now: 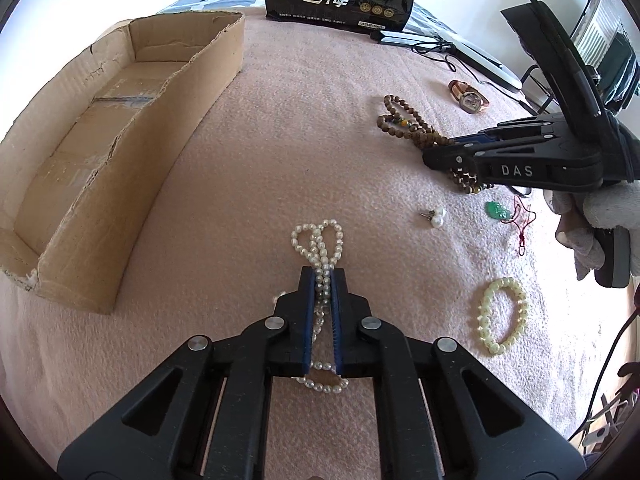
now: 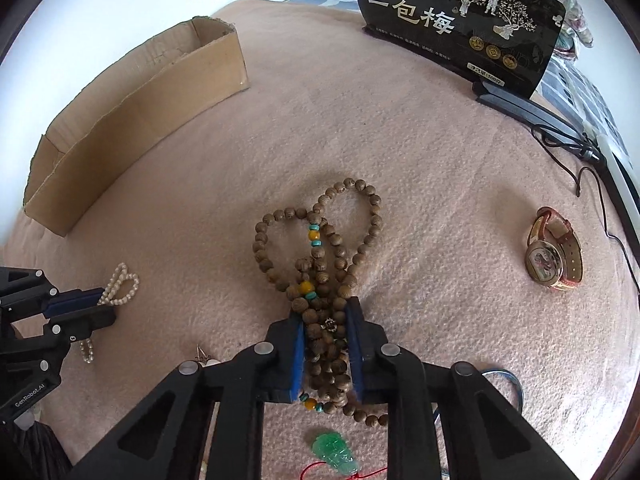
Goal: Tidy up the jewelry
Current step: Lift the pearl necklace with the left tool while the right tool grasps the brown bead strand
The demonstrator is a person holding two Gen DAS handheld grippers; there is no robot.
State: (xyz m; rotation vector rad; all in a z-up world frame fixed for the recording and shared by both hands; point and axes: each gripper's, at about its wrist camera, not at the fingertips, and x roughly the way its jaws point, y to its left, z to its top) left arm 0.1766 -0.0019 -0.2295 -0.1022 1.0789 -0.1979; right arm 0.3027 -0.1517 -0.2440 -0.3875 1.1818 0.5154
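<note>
Pearls first: the pearl necklace [image 1: 318,248] lies bunched on the pink blanket [image 1: 280,120], its long axis running straight along the fingers of the left gripper [image 1: 322,276], which is closed on the strand with loops spilling out past the tips and a short loop trailing behind. From that claw the cardboard box [image 1: 120,120] lies off to the left and a little ahead, open side up, its long wall running away from the viewer; I judge the coming carry to be a lift and a leftward swing over that near wall. The left hand is plainly the nearer one to the box.

Further right, the right gripper [image 2: 326,320] is clamped on the wooden bead strand [image 2: 320,256], again lengthwise between the pads. Loose around them lie a pair of pearl earrings [image 1: 436,216], a green jade pendant [image 2: 336,454], a pale bead bracelet [image 1: 502,316] and a wristwatch [image 2: 552,256], all well apart from the box.
</note>
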